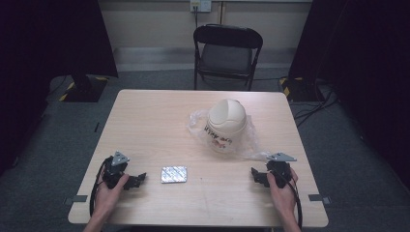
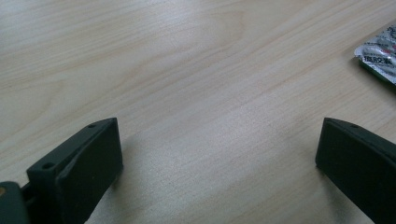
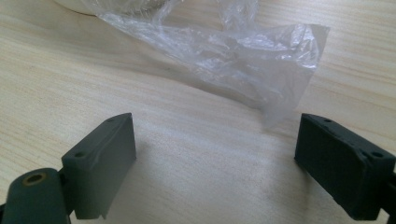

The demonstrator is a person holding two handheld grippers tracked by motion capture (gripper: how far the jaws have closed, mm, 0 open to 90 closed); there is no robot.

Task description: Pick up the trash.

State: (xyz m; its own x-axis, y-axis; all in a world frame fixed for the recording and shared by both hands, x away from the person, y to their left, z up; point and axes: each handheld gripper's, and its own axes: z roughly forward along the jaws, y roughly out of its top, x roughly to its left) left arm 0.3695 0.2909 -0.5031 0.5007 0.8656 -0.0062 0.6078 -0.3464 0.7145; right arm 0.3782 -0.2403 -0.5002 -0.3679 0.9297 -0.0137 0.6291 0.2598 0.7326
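**Approaching the blister pack and the bagged bin with both grippers open**

Resting low on the table (image 1: 145, 111) near its close edge, the left gripper (image 1: 138, 180) is held with its jaws spread wide and nothing between them; bare wood is seen between the jaws in the left gripper view. The right gripper (image 1: 256, 175) is likewise held open and empty, just above the wood.

A silver blister pack (image 1: 174, 174) lies flat just beyond the left gripper's jaws, toward the right gripper; in the left gripper view its corner (image 2: 380, 58) is seen ahead and to the right of the jaws. A clear plastic bag (image 3: 224, 51) is spread ahead of the right gripper, its loose edge just past the jaw tips and apart from them. A cream swing-lid bin (image 1: 226, 125) stands on the bag, farther ahead.

The likely step is judged to be a pick-up of the pack. Since the pack lies flat, one jaw would best be lowered at each long side and closed gently, so that it is not pushed away. If the bag is to be handled, only its free edge should be pinched, lest the bin be tipped.

Open wood is left between the two grippers and ahead of the left one. The table's close edge lies just behind both hands, so little room is left for drawing back.
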